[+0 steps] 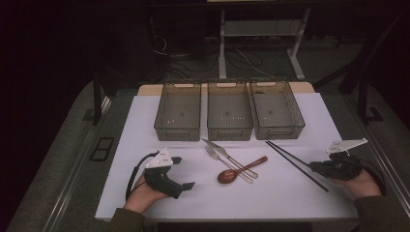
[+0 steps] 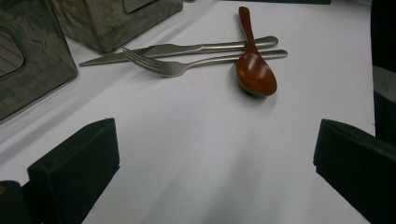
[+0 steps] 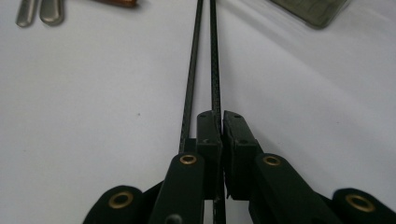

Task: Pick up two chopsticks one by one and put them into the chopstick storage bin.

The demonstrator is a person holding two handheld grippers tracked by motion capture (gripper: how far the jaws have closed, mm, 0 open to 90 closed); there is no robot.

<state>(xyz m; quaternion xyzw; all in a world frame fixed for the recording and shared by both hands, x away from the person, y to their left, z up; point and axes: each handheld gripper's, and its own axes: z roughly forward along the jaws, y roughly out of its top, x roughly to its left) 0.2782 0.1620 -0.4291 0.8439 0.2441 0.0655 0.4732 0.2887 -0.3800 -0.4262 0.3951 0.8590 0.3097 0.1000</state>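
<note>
Two black chopsticks (image 1: 290, 157) lie slanted on the white mat at the right. My right gripper (image 1: 314, 166) is at their near end, down at the mat. In the right gripper view, my right gripper (image 3: 221, 116) is shut on one chopstick (image 3: 214, 56), and the other chopstick (image 3: 192, 56) runs alongside the left jaw, outside the grip. My left gripper (image 1: 184, 172) rests at the near left, open with nothing in it. Ahead of the left gripper (image 2: 215, 163) lie a wooden spoon (image 2: 255, 70), a fork (image 2: 187, 65) and a knife (image 2: 163, 50).
Three mesh baskets (image 1: 177, 131) (image 1: 229, 131) (image 1: 280, 130) stand in a row at the back of the white mat (image 1: 145, 125). The spoon (image 1: 237, 171), fork (image 1: 217, 157) and knife (image 1: 220, 149) lie mid-mat. The spoon's handle crosses the two metal handles.
</note>
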